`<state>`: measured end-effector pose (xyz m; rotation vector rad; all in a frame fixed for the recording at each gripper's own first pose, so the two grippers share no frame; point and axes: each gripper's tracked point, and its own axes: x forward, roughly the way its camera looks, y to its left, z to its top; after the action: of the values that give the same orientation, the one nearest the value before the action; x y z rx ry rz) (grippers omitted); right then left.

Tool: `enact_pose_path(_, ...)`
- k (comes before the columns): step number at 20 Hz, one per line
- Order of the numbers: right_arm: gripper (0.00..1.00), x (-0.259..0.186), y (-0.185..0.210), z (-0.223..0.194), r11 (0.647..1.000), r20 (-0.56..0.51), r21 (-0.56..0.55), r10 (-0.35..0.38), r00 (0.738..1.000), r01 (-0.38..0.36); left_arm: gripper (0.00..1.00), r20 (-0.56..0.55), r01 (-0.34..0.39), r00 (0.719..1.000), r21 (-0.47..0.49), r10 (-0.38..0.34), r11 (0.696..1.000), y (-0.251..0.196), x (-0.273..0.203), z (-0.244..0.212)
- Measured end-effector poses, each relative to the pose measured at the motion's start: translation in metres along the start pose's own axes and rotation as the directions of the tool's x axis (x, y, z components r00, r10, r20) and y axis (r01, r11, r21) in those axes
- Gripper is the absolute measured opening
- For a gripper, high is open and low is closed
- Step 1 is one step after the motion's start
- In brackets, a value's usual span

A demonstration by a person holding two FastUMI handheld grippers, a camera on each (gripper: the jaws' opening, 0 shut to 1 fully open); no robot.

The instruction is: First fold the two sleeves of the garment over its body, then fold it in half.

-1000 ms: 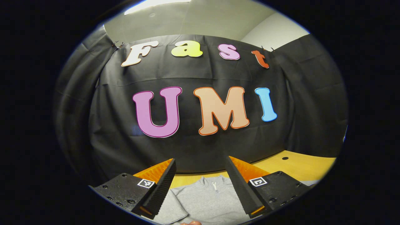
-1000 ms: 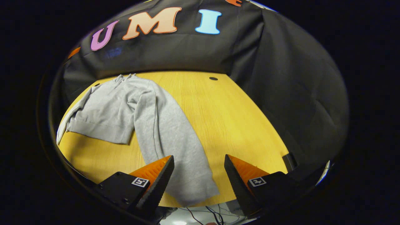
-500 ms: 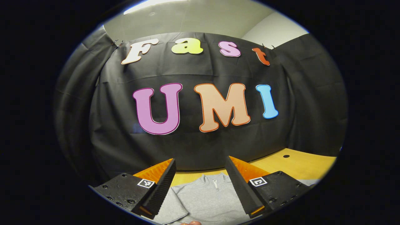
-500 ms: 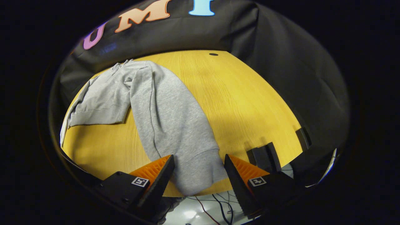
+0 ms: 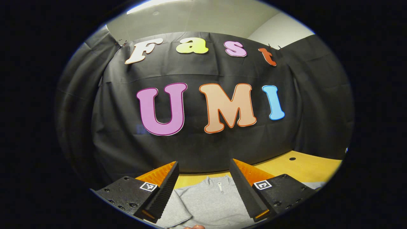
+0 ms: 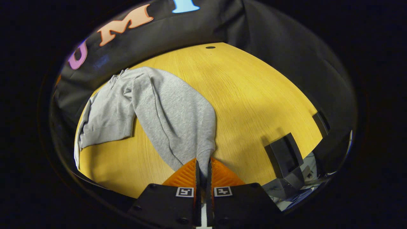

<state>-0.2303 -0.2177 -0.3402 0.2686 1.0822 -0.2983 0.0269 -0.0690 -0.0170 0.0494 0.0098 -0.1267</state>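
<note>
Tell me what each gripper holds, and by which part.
The right gripper pinches the grey sweatshirt's sleeve at its cuff end. The left gripper is open, holding nothing.

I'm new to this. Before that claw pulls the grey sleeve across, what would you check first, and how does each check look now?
1. Right claw shut on the sleeve end: ok, fabric is pinched between its fingers.
2. Grip deep enough not to slip: cannot tell.
3. Sleeve lies untwisted on the table: ok.
4. Sweatshirt body lies flat, ready for the sleeve: ok.
5. Left claw open, off the fabric: ok.
6. Other sleeve folded over: cannot tell.
</note>
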Motion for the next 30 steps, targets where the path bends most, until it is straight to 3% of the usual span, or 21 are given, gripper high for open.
enact_pose_path(4, 0.08, -0.005, 0.012, 0.023, 0.996, 0.066, 0.077, 0.032, 0.997, -0.037, 0.94, -0.007, -0.02, 1.0, 0.004, 0.02, 1.0, 0.01, 0.0, -0.003)
enact_pose_path(5, 0.09, -0.005, 0.014, 0.03, 0.996, 0.08, 0.073, 0.037, 0.996, -0.043, 0.98, -0.013, -0.025, 1.0, 0.001, 0.025, 1.0, 0.011, -0.001, -0.004)
enact_pose_path(6, 0.08, -0.006, 0.02, 0.039, 0.996, 0.09, 0.072, 0.048, 0.995, -0.055, 0.94, -0.018, -0.032, 0.999, 0.0, 0.032, 1.0, 0.014, -0.001, -0.006)
enact_pose_path(13, 0.08, -0.006, 0.072, 0.1, 0.982, 0.182, 0.097, 0.145, 0.973, -0.164, 0.94, -0.02, -0.075, 0.997, 0.023, 0.075, 0.997, 0.037, -0.011, -0.005)
enact_pose_path(30, 0.08, -0.017, 0.217, 0.217, 0.924, 0.299, 0.023, 0.358, 0.885, -0.382, 0.94, -0.037, -0.252, 0.967, 0.039, 0.254, 0.967, 0.122, -0.052, -0.012)
